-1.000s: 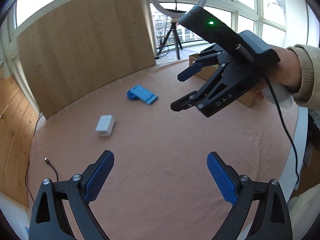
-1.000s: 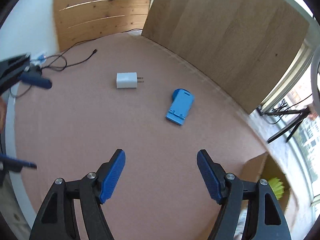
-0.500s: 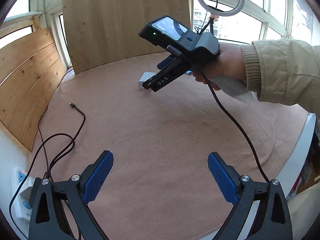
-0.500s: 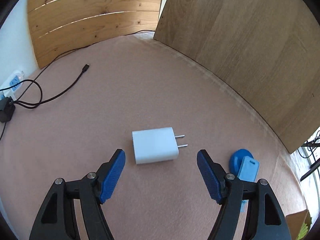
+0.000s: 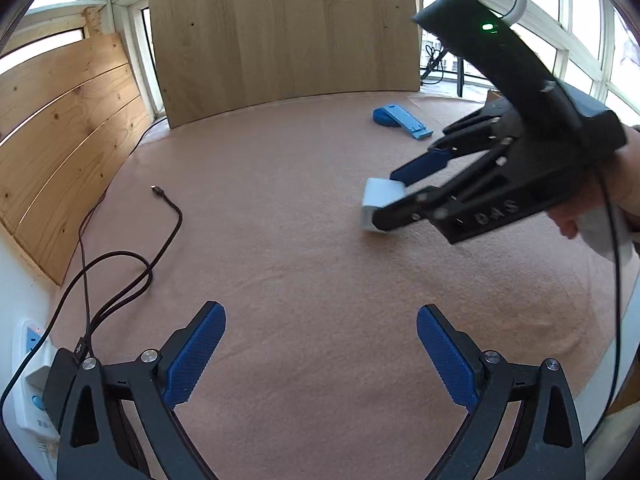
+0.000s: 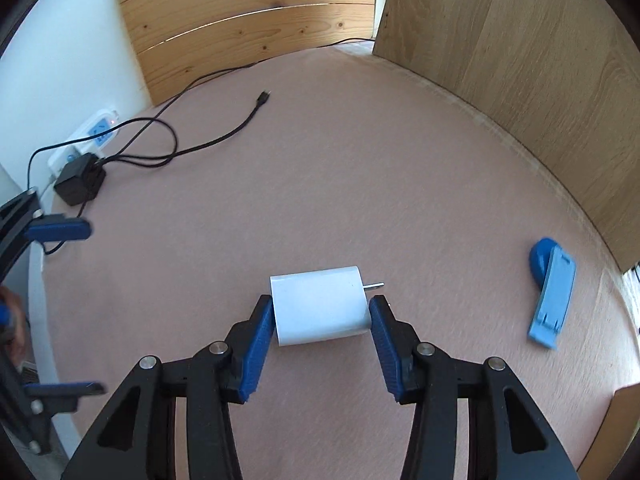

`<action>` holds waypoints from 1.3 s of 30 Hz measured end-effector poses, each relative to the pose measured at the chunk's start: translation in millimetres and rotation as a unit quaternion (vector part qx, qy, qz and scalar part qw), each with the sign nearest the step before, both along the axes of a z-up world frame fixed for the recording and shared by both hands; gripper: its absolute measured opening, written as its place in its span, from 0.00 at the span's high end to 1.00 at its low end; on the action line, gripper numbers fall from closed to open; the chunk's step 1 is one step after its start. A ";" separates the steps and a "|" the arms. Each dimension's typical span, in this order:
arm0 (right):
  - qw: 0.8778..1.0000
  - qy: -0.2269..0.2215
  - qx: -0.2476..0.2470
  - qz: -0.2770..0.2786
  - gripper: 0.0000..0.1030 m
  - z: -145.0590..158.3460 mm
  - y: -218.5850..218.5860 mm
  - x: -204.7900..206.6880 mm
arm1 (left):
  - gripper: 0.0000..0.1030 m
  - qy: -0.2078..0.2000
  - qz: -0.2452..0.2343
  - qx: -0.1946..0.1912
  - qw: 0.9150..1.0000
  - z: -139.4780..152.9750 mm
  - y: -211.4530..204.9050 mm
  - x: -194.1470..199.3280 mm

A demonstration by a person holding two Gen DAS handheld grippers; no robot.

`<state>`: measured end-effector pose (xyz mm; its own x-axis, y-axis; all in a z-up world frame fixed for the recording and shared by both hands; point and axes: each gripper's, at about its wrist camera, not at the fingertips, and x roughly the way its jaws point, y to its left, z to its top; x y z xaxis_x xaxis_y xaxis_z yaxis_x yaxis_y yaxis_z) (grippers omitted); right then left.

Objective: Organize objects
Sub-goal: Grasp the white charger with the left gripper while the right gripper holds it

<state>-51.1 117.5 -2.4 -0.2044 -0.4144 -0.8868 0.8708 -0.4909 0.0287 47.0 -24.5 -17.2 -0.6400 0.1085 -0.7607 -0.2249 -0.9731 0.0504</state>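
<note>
A white plug-in charger (image 6: 320, 314) lies on the pink cloth with its prongs pointing right. My right gripper (image 6: 320, 306) straddles it, its jaws closing, and both blue pads touch the charger's sides. In the left wrist view the same gripper (image 5: 386, 200) clasps the charger (image 5: 380, 196) at mid right, held by a hand in a beige sleeve. My left gripper (image 5: 320, 352) hovers open over bare cloth nearer the front, holding nothing. A blue phone stand (image 6: 552, 292) lies flat to the right of the charger.
A black cable (image 6: 224, 136) runs across the cloth to a black adapter (image 6: 80, 184) and a white power strip (image 6: 92, 132) at the left edge. Wooden boards (image 5: 280, 28) wall the far side. A cardboard box corner (image 6: 624, 420) shows at lower right.
My right gripper moved down over the charger and its jaws narrowed onto its sides. The left gripper sank and swung, so the cable and power strip now sit close at its left.
</note>
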 end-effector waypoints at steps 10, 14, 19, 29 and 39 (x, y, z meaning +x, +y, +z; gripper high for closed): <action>1.000 0.007 -0.022 0.018 0.57 -1.3 57.3 55.3 | 0.05 -0.018 0.040 0.082 0.996 13.8 -0.5 -25.8; 0.999 0.026 -0.036 0.014 0.56 -2.9 61.5 65.3 | 0.05 -0.034 0.024 0.104 0.994 19.5 15.5 -54.2; 0.998 0.046 -0.041 0.003 0.51 -13.2 63.3 76.6 | 0.06 -0.079 -0.038 0.078 0.993 -0.7 50.6 -67.5; 0.997 0.047 -0.065 0.020 0.51 -16.5 65.1 72.6 | 0.38 -0.120 -0.059 0.104 0.986 -20.3 70.7 -69.3; 0.996 0.055 -0.069 0.024 0.59 -13.8 62.8 75.1 | 0.60 -0.128 -0.076 0.104 0.983 -20.0 76.3 -69.9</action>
<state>24.0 180.3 -16.2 -0.2752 -0.5421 -0.7940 0.8944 -0.4472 -0.0047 -22.9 51.8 -37.2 -0.3946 0.3575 -0.8464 -0.3476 -0.9108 -0.2226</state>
